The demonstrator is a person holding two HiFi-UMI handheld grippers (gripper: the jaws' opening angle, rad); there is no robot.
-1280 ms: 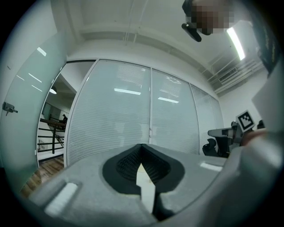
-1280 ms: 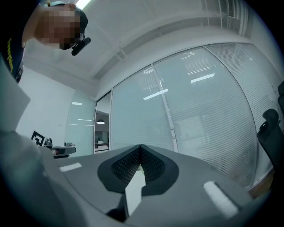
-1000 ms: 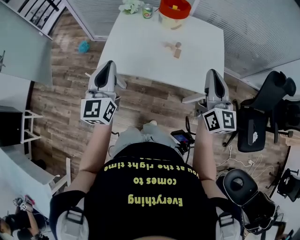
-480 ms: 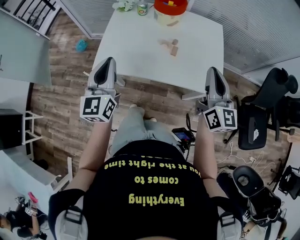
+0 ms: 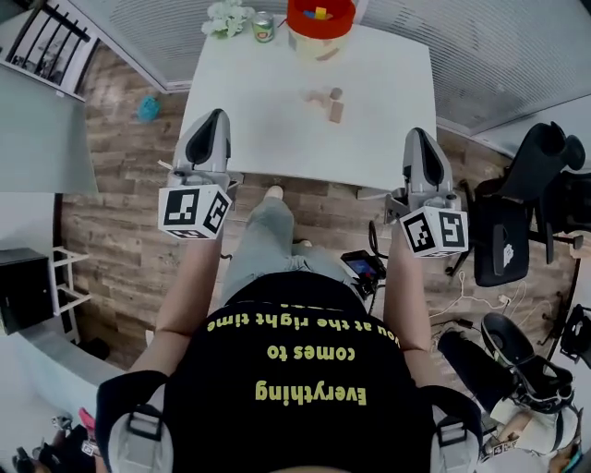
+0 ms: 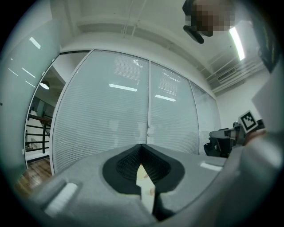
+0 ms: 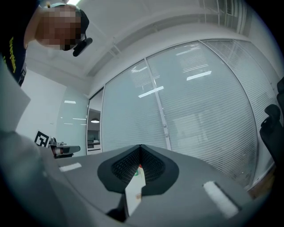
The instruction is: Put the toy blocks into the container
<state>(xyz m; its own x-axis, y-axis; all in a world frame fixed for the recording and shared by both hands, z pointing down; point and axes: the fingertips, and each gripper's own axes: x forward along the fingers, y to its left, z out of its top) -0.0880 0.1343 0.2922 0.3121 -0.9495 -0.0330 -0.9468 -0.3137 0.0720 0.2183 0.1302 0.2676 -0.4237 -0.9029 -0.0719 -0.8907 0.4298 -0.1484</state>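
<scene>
Head view, task things: toy blocks point(image 5: 330, 102) lie mid-table; container point(image 5: 319, 20) stands at the far edge, its top cut off.
Head view, risk: blocks may be knocked over if approached with the jaws unopened.
Left gripper view: left gripper point(image 6: 142, 148) clenched, nothing grasped.
Right gripper view: right gripper point(image 7: 140, 148) clenched, empty.
Hidden: block count unclear; in both gripper views the table is only a sliver.

The table point(image 5: 388, 120) is plain white. At its far edge the container point(image 5: 320, 20) is red over cream, with yellow and blue pieces point(image 5: 319, 13) inside, and a green can point(image 5: 264, 26) stands beside it. The toy blocks point(image 5: 331, 103) at the table's middle are pale tan. By its near edge, the grey left gripper point(image 5: 219, 118) and right gripper point(image 5: 415, 135) bear black-and-white square-marked cubes.
</scene>
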